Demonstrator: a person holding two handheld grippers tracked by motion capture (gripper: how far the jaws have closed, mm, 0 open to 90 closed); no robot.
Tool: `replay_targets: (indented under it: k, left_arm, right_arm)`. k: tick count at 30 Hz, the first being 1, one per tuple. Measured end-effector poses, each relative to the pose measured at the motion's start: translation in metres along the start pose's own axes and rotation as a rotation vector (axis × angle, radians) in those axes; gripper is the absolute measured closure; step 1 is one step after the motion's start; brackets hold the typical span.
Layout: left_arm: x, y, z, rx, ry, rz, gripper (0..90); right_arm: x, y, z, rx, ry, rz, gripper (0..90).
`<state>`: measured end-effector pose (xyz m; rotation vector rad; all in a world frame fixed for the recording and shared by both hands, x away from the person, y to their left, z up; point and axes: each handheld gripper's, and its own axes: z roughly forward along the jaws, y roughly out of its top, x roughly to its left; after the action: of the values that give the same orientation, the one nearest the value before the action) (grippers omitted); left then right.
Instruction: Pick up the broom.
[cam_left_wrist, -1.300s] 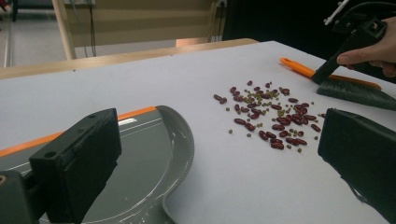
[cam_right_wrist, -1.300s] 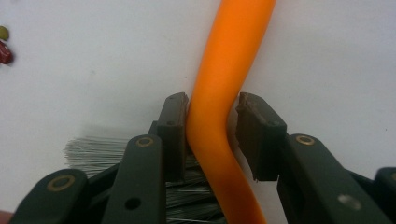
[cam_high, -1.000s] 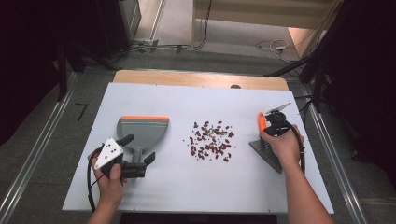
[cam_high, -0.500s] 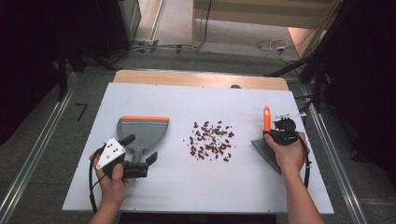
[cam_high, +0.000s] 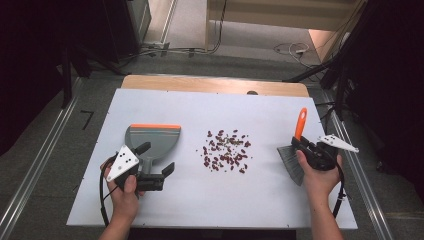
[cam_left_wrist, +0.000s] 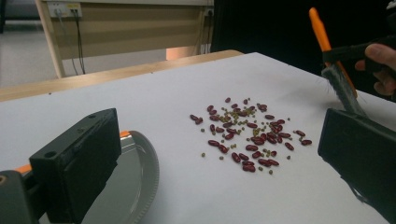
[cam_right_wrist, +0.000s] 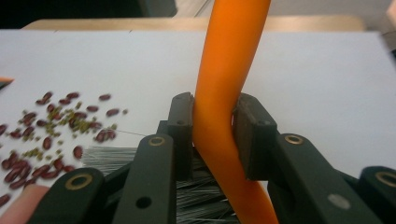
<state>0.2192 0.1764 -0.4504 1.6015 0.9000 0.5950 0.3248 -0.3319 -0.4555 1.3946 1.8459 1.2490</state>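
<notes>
Since a second ago the right gripper (cam_high: 305, 147), clenched on the brush's orange handle (cam_right_wrist: 223, 93), has tipped the handle up toward 12 o'clock; bean pile (cam_high: 226, 150) lies at its 9 o'clock, dustpan (cam_high: 152, 140) beyond, left gripper (cam_high: 155, 160) released beside it.
</notes>
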Motion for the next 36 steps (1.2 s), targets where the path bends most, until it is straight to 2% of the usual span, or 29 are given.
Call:
replay_targets:
  k: [1,3,6,14,22,25,28,30,36]
  left_arm:
    - [-0.001,0.001,0.001,0.000,-0.004,0.003,0.0]
    - [-0.003,0.002,0.003,0.003,-0.009,0.008,0.0]
    - [-0.005,0.005,0.007,0.006,-0.014,0.017,0.0]
    - [-0.013,0.010,0.020,0.019,-0.048,0.032,0.9]
    - [-0.022,0.017,0.039,0.027,-0.081,0.039,0.9]
    - [-0.026,0.017,0.047,0.037,-0.097,0.037,0.9]
    - [-0.028,0.018,0.054,0.035,-0.116,0.012,0.9]
    - [-0.030,0.020,0.058,0.034,-0.119,0.012,0.9]
    - [-0.038,0.020,0.064,0.049,-0.186,0.008,0.9]
  right_arm:
    - [0.000,0.002,-0.003,-0.024,0.017,0.005,68.8]
    - [0.003,0.006,-0.008,-0.053,0.012,0.005,68.9]
    - [0.007,0.011,-0.012,-0.090,0.033,0.003,69.0]
    - [0.031,0.024,-0.014,-0.142,0.102,-0.030,69.1]
    - [0.064,0.037,-0.013,-0.178,0.168,-0.088,69.0]
    - [0.075,0.040,-0.010,-0.182,0.200,-0.085,69.0]
    - [0.086,0.042,-0.006,-0.183,0.228,-0.092,69.0]
    - [0.094,0.043,-0.005,-0.186,0.236,-0.106,69.1]
    - [0.115,0.040,-0.004,-0.188,0.274,-0.123,69.0]
